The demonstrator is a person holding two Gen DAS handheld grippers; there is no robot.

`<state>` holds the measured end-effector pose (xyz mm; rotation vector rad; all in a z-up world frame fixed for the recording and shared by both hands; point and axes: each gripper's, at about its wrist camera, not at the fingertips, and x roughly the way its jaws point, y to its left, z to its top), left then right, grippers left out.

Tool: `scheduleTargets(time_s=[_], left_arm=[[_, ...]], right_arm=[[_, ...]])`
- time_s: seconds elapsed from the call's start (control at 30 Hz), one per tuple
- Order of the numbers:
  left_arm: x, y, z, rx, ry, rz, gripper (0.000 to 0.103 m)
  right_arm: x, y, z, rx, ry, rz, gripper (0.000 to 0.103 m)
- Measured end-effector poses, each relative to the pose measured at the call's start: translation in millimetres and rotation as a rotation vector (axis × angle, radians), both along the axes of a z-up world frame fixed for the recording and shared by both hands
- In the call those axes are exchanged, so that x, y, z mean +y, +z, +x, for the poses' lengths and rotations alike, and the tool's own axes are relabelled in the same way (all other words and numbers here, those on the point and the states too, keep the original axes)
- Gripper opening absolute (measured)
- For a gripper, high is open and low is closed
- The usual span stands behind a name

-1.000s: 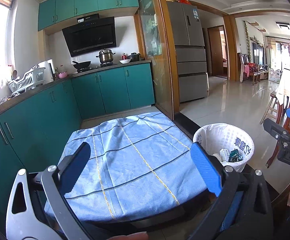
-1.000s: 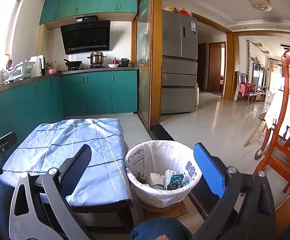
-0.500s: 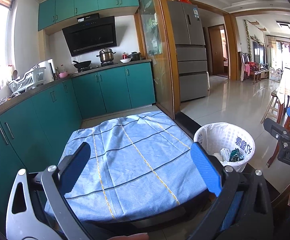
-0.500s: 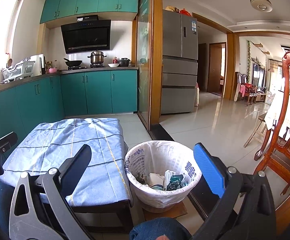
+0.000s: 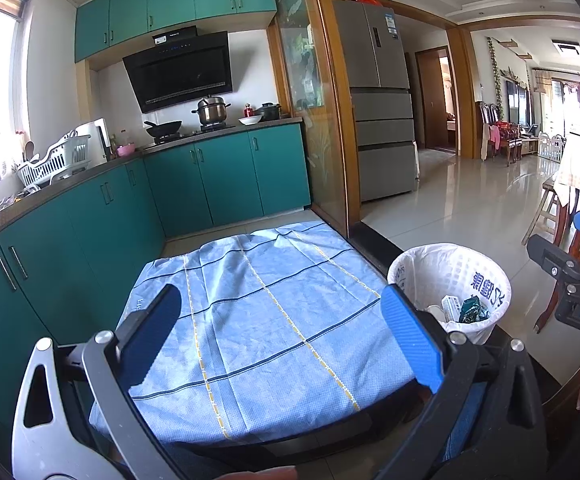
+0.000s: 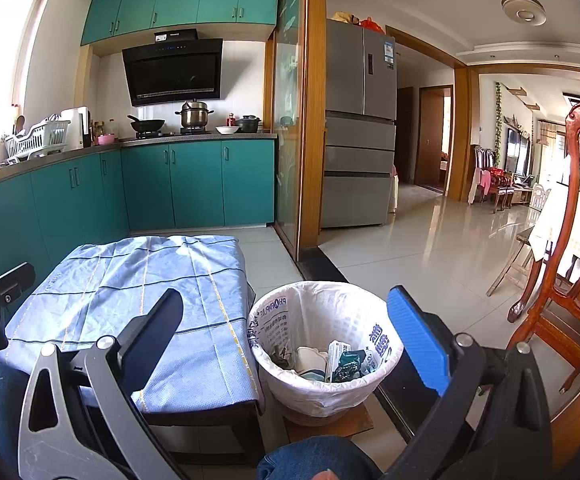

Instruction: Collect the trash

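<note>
Low table (image 5: 274, 436), draped in a blue checked cloth (image 5: 266, 320): set on pale floor tiles (image 6: 418, 256) in a kitchen with teal cabinets (image 6: 194, 184); a steel refrigerator (image 6: 360, 128) stands far right. Wastebasket (image 6: 322, 384), white-lined: placed upright just right of the table, mouth up, with trash (image 6: 344, 360) heaped inside. Left gripper (image 5: 278, 344): held over the cloth, jaws spread, empty. Right gripper (image 6: 286, 344): held near the wastebasket, jaws spread, empty.
</note>
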<state>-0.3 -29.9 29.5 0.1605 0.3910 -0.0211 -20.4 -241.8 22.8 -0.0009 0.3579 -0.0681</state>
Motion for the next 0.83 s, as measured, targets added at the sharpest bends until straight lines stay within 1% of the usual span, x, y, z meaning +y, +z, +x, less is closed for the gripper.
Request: scheduleTargets(time_s=[0.47, 0.67, 0.7, 0.73, 0.77, 0.8, 0.83], left_arm=[[-1.4, -6.5, 6.2, 0.016, -0.009, -0.001, 0.1], [0.0, -14.9, 18.1, 0.063, -0.006, -0.009, 0.1], [0.9, -17.2, 21.5, 0.068, 0.003, -0.004, 0.1], [2.5, -21.1, 27.3, 0.071, 0.015, 0.005, 0.1], [3.9, -25.8, 34.7, 0.078, 0.026, 0.018, 0.1], [5.3, -34.4, 47.4, 0.095, 0.045, 0.051, 0.1], [5.5, -40.9, 57.0, 0.105, 0.056, 0.081, 0.1]], right_arm=[[-0.2, -7.8, 7.6, 0.019, -0.001, -0.003, 0.1], [-0.2, -15.0, 14.4, 0.055, 0.005, 0.007, 0.1], [0.1, -15.8, 14.8, 0.06, 0.022, 0.02, 0.1], [1.4, -14.7, 13.7, 0.057, 0.062, 0.043, 0.1], [4.4, -11.3, 10.6, 0.045, 0.122, 0.069, 0.1], [9.2, -6.7, 6.7, 0.029, 0.186, 0.089, 0.1], [20.9, 2.3, -0.8, -0.001, 0.302, 0.112, 0.1]])
